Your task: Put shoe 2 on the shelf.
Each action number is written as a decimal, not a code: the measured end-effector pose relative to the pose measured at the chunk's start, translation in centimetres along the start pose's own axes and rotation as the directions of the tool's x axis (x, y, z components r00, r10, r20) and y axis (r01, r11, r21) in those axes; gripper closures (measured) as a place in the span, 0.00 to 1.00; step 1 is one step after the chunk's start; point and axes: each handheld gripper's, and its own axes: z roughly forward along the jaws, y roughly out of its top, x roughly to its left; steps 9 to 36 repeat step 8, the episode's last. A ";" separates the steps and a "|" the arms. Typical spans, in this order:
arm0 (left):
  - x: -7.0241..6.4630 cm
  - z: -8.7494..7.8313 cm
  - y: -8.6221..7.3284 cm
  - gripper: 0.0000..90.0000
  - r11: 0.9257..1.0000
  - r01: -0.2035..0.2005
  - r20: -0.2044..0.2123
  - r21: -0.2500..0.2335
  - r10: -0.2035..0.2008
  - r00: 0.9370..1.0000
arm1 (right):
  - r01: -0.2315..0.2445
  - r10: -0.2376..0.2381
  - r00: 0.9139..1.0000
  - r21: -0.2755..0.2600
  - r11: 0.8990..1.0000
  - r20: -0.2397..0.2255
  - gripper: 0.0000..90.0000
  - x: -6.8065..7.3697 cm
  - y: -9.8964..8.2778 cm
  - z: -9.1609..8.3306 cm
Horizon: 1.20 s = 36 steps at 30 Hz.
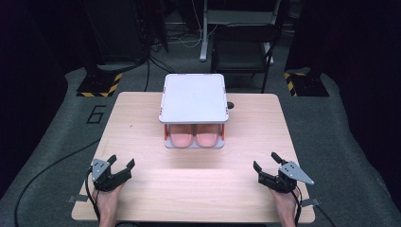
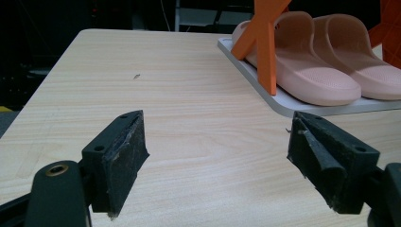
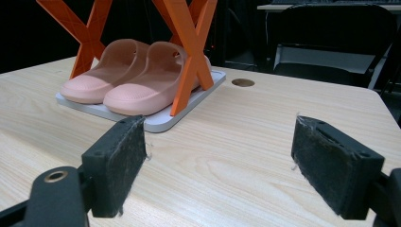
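Rack: a small two-level shelf point(image 1: 193, 97) stands on the wooden table point(image 1: 142, 123), at about 12 o'clock from the midpoint between the two grippers, towards the far edge.
Rack build: grey top board, grey base tray point(image 3: 161, 122), orange X-shaped side supports point(image 3: 191, 52).
Contents: a pair of pink slippers point(image 1: 194, 136) lies side by side on the base tray, under the top board, toes towards the person.
Left gripper point(image 1: 118, 168): near the table's near-left corner, at roughly 7 o'clock from the rack; its jaws stand wide apart with nothing between them, over bare wood.
Right gripper point(image 1: 265, 163): near the near-right corner, at roughly 5 o'clock from the rack; jaws likewise spread, gripping nothing.
Distance: both grippers are well apart from the rack and slippers.
Hidden: in the high view the top board covers most of each slipper, leaving the toe ends showing.
Cut off: in the left gripper view the slippers point(image 2: 326, 56) and an orange support point(image 2: 265, 45) run out at the frame's top and right.
Hard to make out: the dark room behind the table, a chair point(image 1: 243, 49) and cables.
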 end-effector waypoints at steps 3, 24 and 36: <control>0.0 0.0 0.0 0.22 1.000 0.001 0.001 0.002 -0.001 1.000 | 0.000 0.000 1.000 0.006 1.000 -0.004 0.20 -0.2 0.0 0.0; 0.0 0.0 0.0 0.24 1.000 0.003 0.009 0.001 -0.003 1.000 | -0.013 0.013 1.000 0.011 1.000 0.004 0.20 -0.3 -0.1 0.1; 0.0 0.0 0.0 0.24 1.000 0.003 0.009 0.001 -0.003 1.000 | -0.013 0.013 1.000 0.011 1.000 0.004 0.20 -0.3 -0.1 0.1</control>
